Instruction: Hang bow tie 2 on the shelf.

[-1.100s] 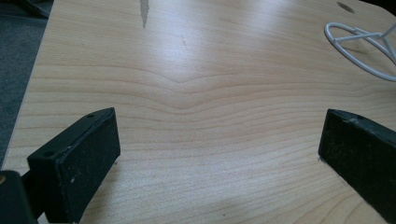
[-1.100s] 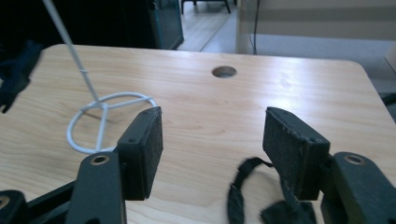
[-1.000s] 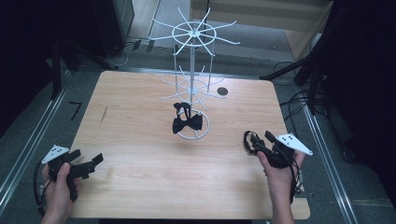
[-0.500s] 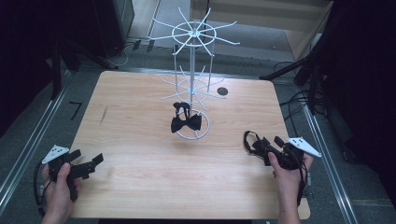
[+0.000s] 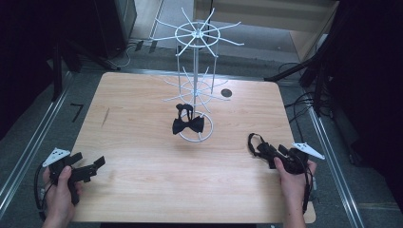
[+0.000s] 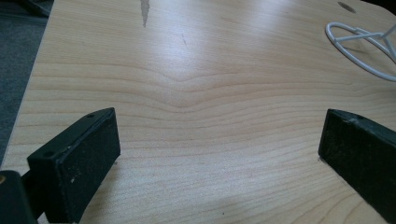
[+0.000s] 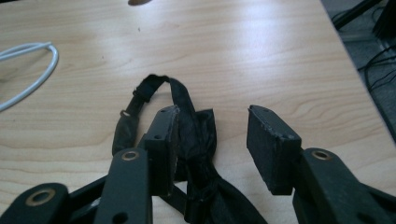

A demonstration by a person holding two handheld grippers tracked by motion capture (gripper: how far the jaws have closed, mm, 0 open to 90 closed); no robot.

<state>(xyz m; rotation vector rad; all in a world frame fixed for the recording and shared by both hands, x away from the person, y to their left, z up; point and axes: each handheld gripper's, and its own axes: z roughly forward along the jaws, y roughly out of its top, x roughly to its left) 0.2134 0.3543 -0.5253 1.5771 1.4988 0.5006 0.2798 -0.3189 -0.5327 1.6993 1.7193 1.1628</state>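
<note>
A black bow tie (image 5: 188, 124) hangs low on a white wire rack (image 5: 196, 57) at the table's middle. A second black bow tie (image 5: 257, 144) lies on the wood at the right, its strap looped away from my right gripper (image 5: 272, 152). In the right gripper view this tie (image 7: 198, 135) lies between the jaws of the right gripper (image 7: 212, 116). The jaws have just been closing; one pad touches the fabric, the other stands clear. My left gripper (image 5: 90, 161) rests at the front left, wide open over bare wood (image 6: 219, 130).
The rack's round base ring (image 5: 209, 137) stands on the wooden table (image 5: 142, 109); it also shows in both gripper views (image 6: 359, 37) (image 7: 32, 79). A dark round hole (image 5: 226, 92) sits behind the rack. Metal rails and cables run along the table's sides.
My right gripper has sunk toward the table and shifted slightly right over the lying bow tie, its jaws narrower. The left gripper has not moved.
</note>
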